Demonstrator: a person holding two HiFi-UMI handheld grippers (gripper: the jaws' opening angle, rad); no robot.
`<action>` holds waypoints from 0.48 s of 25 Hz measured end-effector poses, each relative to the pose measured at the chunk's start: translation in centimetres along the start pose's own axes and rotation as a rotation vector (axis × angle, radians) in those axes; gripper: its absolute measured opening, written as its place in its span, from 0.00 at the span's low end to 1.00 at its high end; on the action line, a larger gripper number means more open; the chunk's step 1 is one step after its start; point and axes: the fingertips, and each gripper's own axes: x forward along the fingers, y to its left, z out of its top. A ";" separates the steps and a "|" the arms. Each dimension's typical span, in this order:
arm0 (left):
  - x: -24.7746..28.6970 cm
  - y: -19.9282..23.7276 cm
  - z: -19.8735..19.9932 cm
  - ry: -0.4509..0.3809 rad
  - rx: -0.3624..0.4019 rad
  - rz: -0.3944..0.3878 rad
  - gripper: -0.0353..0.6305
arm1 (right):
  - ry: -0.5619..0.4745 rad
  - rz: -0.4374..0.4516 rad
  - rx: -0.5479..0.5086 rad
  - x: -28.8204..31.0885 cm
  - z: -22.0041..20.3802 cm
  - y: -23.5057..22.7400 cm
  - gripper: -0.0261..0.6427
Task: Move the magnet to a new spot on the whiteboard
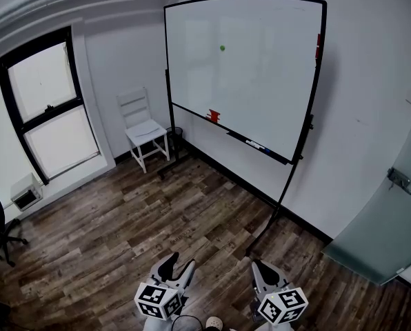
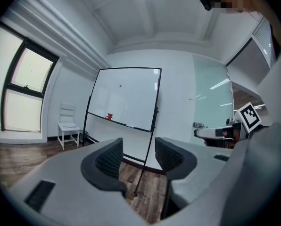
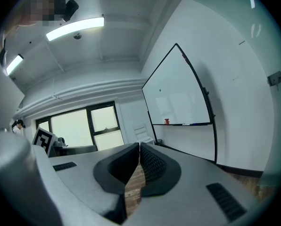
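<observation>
Left tool (head view): your left tool [image 1: 179, 267] hangs low at the frame's bottom edge, over the wood floor [image 1: 123, 240] and well apart from the whiteboard [image 1: 261, 81].
Right tool (head view): your right tool [image 1: 264, 271] hangs just beside it, equally low.
Magnet (head view): the small green magnet [image 1: 222, 47] sits on the whiteboard's upper half, left of middle, with a red object [image 1: 214, 116] at the lower edge below it.
Chair (head view): a white chair [image 1: 142, 131] stands left of the whiteboard.
Left gripper view: jaws apart, floor showing between them; the magnet is a green speck high on the whiteboard far ahead.
Right gripper view: jaws together, pads meeting; the whiteboard is seen at a slant to the right, and the magnet is too small to make out.
</observation>
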 end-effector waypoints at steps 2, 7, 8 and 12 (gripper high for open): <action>0.9 0.3 0.2 -0.006 -0.002 0.007 0.36 | 0.002 0.010 -0.007 0.9 0.3 -0.6 0.08; 2.7 1.3 0.7 -0.026 -0.001 0.025 0.36 | 0.009 0.031 -0.013 3.0 0.7 -1.9 0.08; 3.1 1.6 0.7 -0.029 -0.001 0.031 0.37 | 0.008 0.035 -0.017 3.4 0.9 -2.2 0.08; 3.7 2.1 0.8 -0.061 -0.014 0.045 0.37 | -0.004 0.038 -0.033 4.4 1.3 -2.9 0.08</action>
